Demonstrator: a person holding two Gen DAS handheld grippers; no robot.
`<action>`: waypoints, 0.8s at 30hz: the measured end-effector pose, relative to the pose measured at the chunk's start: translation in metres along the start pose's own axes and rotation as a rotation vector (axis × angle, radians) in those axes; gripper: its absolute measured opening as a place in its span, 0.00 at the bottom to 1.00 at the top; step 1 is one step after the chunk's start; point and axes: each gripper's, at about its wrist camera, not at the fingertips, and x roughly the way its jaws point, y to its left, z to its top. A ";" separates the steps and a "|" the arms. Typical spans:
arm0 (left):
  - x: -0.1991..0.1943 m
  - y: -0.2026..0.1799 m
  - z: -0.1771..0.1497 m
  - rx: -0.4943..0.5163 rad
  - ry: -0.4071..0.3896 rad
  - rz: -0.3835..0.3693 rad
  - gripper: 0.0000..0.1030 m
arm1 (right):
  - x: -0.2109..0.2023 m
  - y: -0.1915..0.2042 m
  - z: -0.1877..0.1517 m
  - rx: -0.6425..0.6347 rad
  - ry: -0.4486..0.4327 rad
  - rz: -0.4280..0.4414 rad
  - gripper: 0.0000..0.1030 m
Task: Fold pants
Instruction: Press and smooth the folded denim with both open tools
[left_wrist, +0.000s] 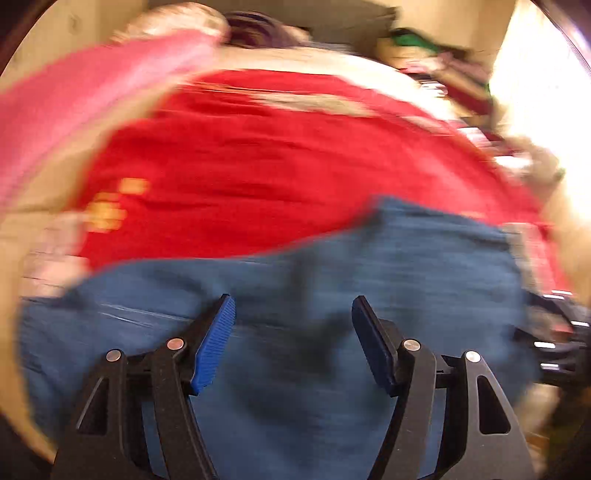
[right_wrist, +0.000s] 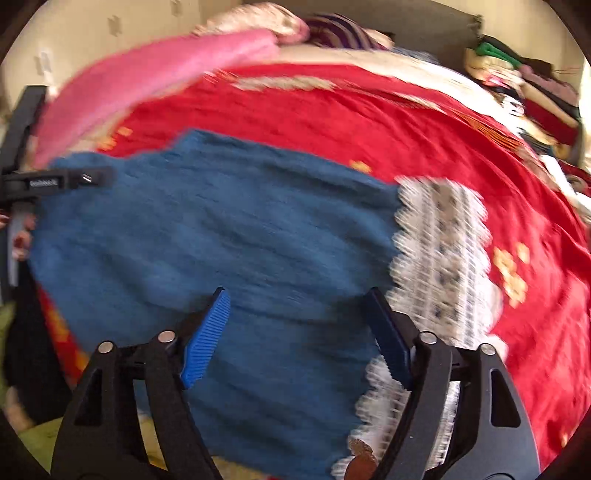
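Both frames are smeared with blur. One pair of blue pants (right_wrist: 229, 236) lies spread on the one red cloth (right_wrist: 424, 122), filling the centre and lower left of the right wrist view; in the left wrist view the same pants (left_wrist: 332, 280) cover the lower half. One white lace-edged trim (right_wrist: 443, 243) runs down the pants' right edge. One pink cloth (right_wrist: 155, 77) sits at upper left, and a pile of mixed clothes (right_wrist: 524, 88) at upper right, too blurred to count.

Two grippers are on show. The left gripper (left_wrist: 293, 341) stands wide above the blue fabric, nothing between its blue pads (left_wrist: 216, 343). The right gripper (right_wrist: 297, 338) is wide too, gripping nothing, over the pants near the trim.
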 end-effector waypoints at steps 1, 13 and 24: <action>0.001 0.010 -0.001 -0.011 -0.017 0.057 0.63 | 0.001 -0.002 -0.003 0.007 -0.002 0.001 0.67; 0.002 0.039 -0.013 -0.087 -0.069 -0.025 0.63 | 0.001 -0.011 -0.012 0.027 -0.014 0.014 0.68; -0.080 -0.002 -0.040 0.065 -0.134 -0.084 0.93 | -0.053 -0.006 -0.026 0.045 -0.124 0.063 0.75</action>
